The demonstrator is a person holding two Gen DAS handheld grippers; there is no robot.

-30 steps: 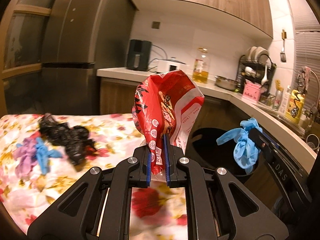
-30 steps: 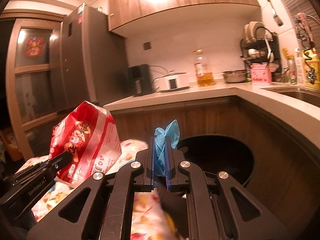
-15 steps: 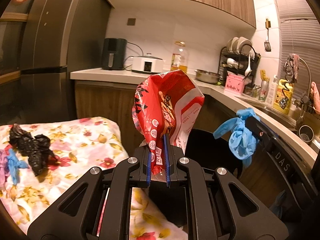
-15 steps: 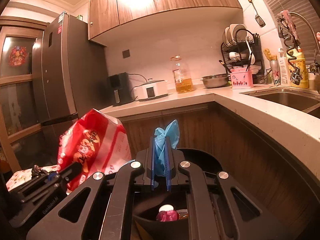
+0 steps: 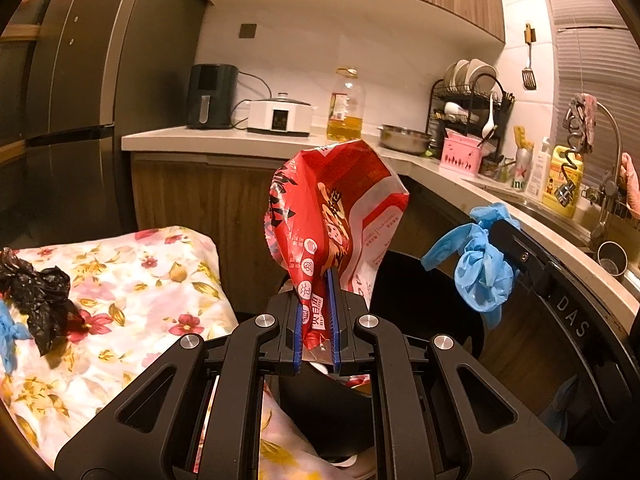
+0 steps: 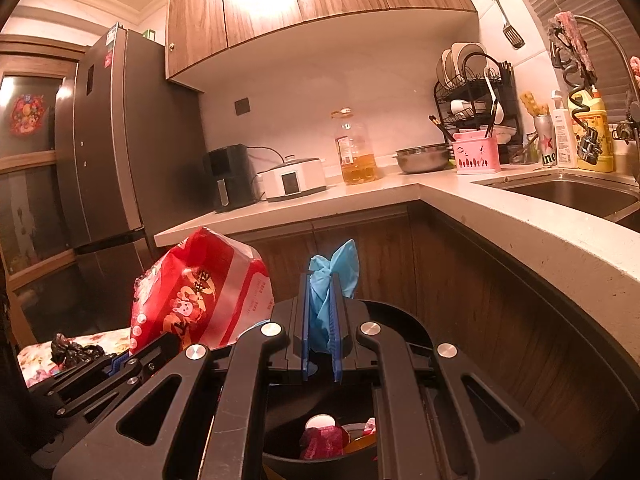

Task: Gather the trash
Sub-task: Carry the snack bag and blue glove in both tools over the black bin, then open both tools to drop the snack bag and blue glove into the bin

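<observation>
My left gripper (image 5: 316,284) is shut on a red and white snack bag (image 5: 340,208) and holds it above the black trash bin (image 5: 424,276). The bag also shows in the right wrist view (image 6: 200,292). My right gripper (image 6: 319,284) is shut on a crumpled blue glove (image 6: 332,276), also over the bin (image 6: 404,320); the glove shows at the right of the left wrist view (image 5: 480,264). Pink and white trash (image 6: 324,436) lies inside the bin.
A flowered tablecloth (image 5: 132,280) on the left carries a black plastic bag (image 5: 36,292) and a blue scrap (image 5: 8,336). A wooden counter (image 6: 480,208) wraps around behind and to the right of the bin, with a sink (image 6: 568,192), oil bottle (image 5: 346,108) and appliances. A fridge (image 5: 80,92) stands at the left.
Both grippers have moved right from above the flowered table to above the bin, still holding the bag and the glove. The bin's contents have come into the right wrist view.
</observation>
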